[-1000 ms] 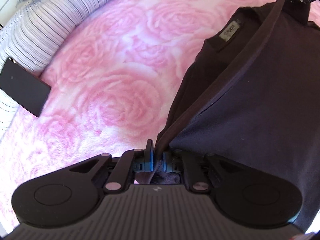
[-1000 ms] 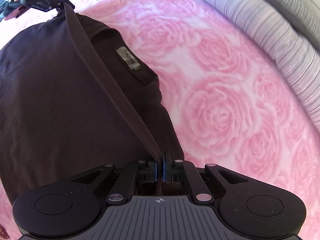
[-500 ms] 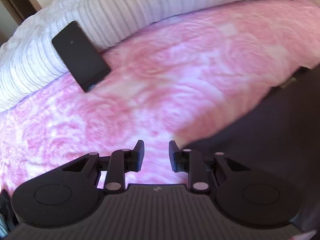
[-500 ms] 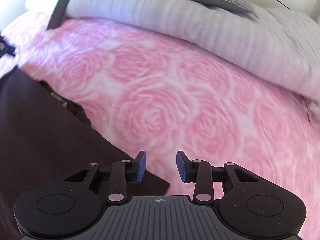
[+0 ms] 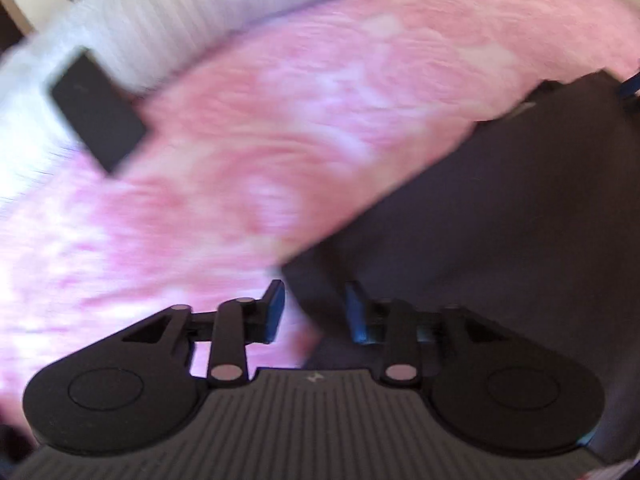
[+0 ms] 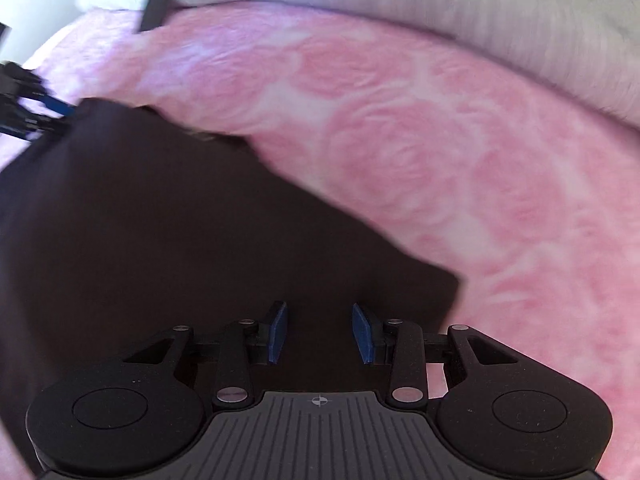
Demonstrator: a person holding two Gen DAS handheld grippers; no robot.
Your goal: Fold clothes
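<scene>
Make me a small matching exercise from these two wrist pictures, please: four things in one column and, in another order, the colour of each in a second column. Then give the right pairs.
Things:
1. garment
2. bedspread
3. pads of the right gripper
4. bedding roll behind the bedspread

Colours:
A. blue
B. pink with a rose pattern
C. dark brown, almost black
D. pale grey with fine stripes

Pairs: 1-C, 2-B, 3-A, 4-D.
</scene>
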